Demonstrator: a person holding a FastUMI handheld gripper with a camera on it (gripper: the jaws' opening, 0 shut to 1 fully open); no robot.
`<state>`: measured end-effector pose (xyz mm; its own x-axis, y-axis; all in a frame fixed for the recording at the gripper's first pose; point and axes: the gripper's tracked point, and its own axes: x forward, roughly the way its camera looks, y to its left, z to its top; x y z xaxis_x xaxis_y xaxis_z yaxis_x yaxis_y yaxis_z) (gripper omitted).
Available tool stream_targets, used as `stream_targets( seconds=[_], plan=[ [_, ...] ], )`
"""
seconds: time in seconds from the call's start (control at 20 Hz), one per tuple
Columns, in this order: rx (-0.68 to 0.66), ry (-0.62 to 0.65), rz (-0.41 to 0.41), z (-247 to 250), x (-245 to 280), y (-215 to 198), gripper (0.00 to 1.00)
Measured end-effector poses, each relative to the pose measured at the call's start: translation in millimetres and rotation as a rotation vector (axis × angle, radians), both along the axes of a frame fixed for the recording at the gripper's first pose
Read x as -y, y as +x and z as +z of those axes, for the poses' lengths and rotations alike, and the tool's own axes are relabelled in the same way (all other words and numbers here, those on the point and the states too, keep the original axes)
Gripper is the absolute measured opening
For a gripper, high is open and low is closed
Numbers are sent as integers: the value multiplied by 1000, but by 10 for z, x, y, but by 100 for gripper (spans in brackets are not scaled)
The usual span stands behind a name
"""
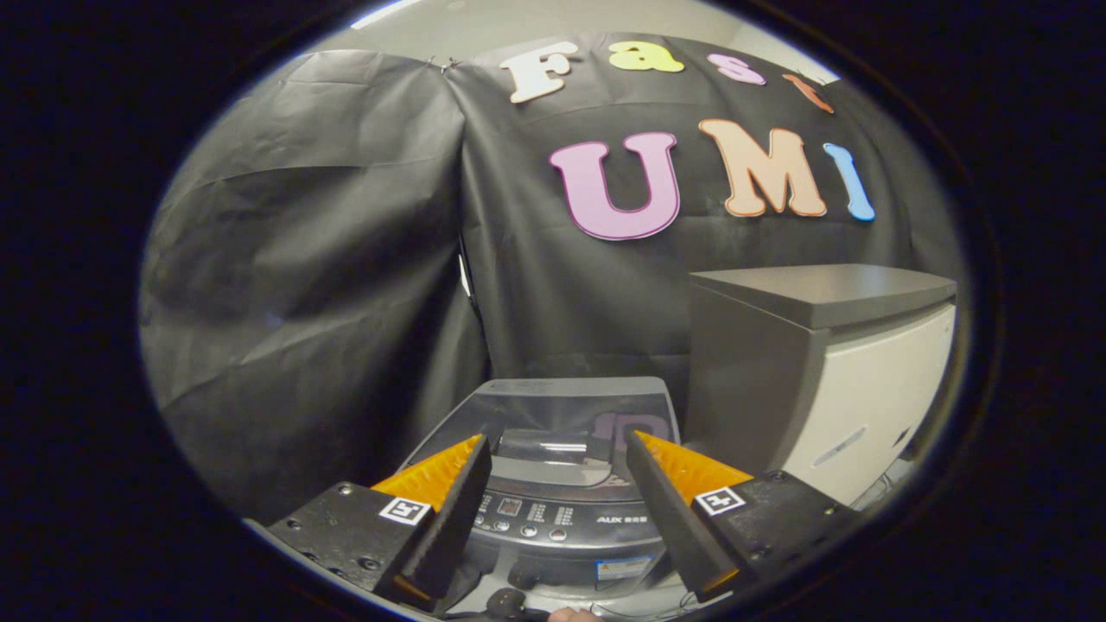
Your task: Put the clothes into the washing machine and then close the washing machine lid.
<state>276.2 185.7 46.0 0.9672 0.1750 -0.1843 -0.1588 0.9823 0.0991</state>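
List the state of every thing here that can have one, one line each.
Grey top-loading washing machine: upright, just ahead of the claw.
Its tinted glass lid: down, closed flat.
Claw: open, fingers spread apart, holding nothing.
Grey-topped white cabinet: front closed, beside the machine.

Washing machine (562, 466): grey top-loader, seen between and beyond the spread fingers, upright.
Lid (553, 415): glossy, dark, lying flat, closed.
Control panel (553, 518): buttons along the near edge.
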Motion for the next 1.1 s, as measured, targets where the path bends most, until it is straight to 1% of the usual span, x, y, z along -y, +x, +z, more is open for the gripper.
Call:
stream_targets(
  seconds=[0.25,0.6,0.85,1.1],
  plan=[
    [65,-43,-11,110,160,-487,96],
    [147,-131,-17,220,293,-998,96],
    [168,-112,-32,130,503,-1345,96],
    [202,-102,-73,7,816,-1773,96]
  ],
)
